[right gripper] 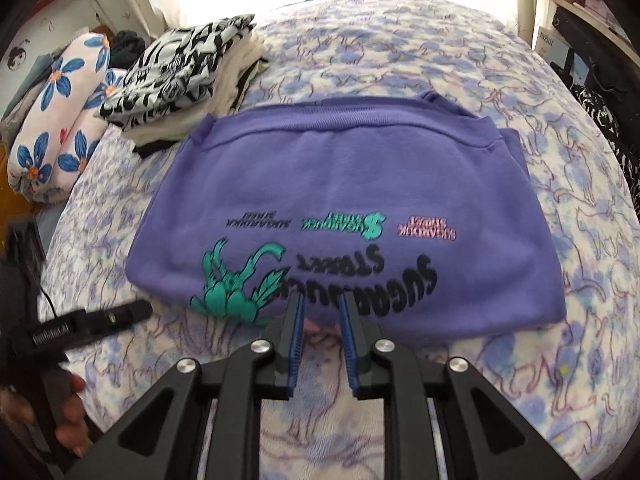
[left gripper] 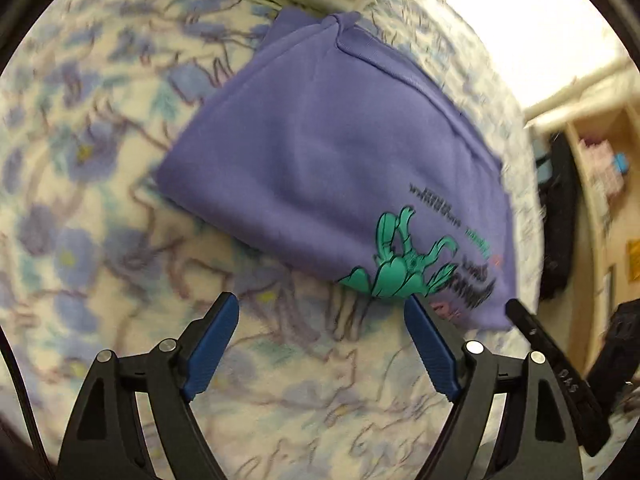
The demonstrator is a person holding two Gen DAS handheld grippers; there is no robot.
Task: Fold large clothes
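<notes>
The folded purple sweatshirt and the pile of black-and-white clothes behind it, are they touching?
Cannot tell. In the right wrist view the folded purple sweatshirt has its far left corner right at the foot of the pile of black-and-white clothes, with no plain gap or contact.

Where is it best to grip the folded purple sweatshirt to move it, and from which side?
Probably grip the thick folded near edge of the purple printed sweatshirt, beside the green print, coming in low from the near side. All layers meet there, and the right hand-held gripper already points at it.
</notes>
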